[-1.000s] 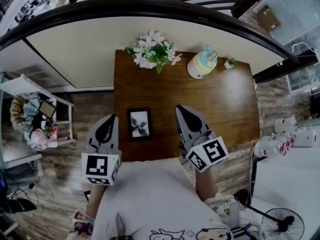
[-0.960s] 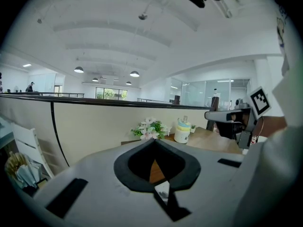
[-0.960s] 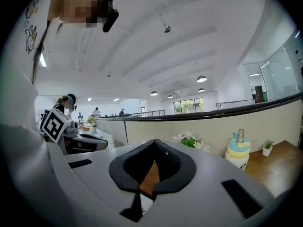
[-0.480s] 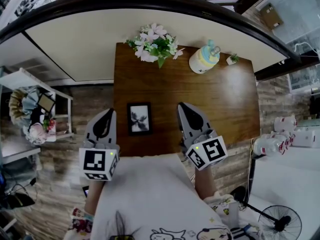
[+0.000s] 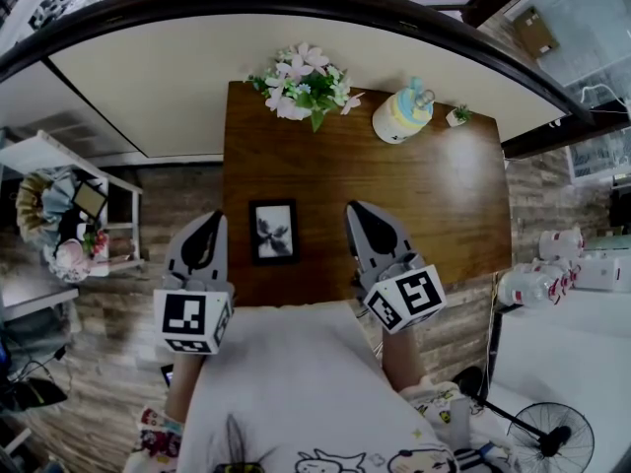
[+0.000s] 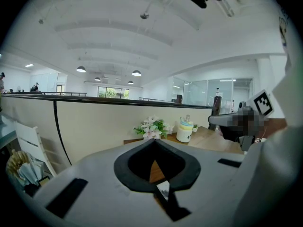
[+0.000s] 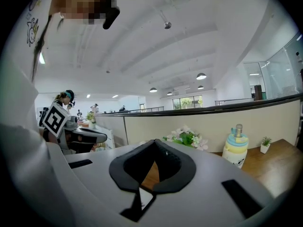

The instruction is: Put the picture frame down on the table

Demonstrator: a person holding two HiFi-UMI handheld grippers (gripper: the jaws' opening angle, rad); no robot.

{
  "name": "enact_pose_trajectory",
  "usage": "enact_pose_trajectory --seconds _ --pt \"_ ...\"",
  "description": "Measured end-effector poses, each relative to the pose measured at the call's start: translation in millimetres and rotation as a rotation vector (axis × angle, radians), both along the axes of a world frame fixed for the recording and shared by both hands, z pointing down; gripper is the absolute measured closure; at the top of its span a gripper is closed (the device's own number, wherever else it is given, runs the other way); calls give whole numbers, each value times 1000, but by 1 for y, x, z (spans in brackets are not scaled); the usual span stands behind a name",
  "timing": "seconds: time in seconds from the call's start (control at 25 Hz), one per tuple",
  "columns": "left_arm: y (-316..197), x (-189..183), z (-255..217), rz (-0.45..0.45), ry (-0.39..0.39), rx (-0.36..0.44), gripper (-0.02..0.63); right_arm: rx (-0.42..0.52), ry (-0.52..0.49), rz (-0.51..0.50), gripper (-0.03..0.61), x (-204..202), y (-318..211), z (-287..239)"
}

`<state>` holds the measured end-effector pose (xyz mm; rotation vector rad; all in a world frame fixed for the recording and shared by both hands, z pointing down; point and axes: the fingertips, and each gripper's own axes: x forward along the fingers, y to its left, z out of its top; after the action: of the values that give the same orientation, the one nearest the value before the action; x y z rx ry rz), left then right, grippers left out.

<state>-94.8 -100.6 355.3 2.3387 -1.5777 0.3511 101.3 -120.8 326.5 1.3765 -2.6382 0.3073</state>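
Note:
The black picture frame [image 5: 274,232] holds a dark floral print. It lies flat on the brown wooden table [image 5: 424,200], near the front edge, and nothing touches it. My left gripper [image 5: 219,219] hovers just off the table's left side, level with the frame, shut and empty. My right gripper [image 5: 352,208] hangs over the table to the right of the frame, also shut with nothing in it. In the left gripper view the jaw tips [image 6: 154,141] meet, and so do those in the right gripper view [image 7: 154,142]. Neither gripper view shows the frame.
A bunch of pink and white flowers [image 5: 301,89] stands at the table's far edge. A cake-shaped jar [image 5: 402,114] and a tiny potted plant [image 5: 455,116] stand to its right. A white shelf [image 5: 69,215] with clutter is on the left, and bottles [image 5: 547,274] on the right.
Hardly anything differs. The frame stays flat on the table and both grippers keep to their sides of it, with only a slight drift of the view.

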Motion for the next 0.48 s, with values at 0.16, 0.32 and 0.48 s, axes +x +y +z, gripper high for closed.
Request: enact_pose_trajectory --seconds 0.16,0.32,0.48 --pt "1 -1 1 -1 -8 2 611 -10 0 -1 580 0 0 2" --pt "1 -1 2 -2 -8 0 611 -15 2 -3 580 0 0 3" --pt "1 -1 2 1 -6 0 611 -16 6 -5 580 0 -1 3"
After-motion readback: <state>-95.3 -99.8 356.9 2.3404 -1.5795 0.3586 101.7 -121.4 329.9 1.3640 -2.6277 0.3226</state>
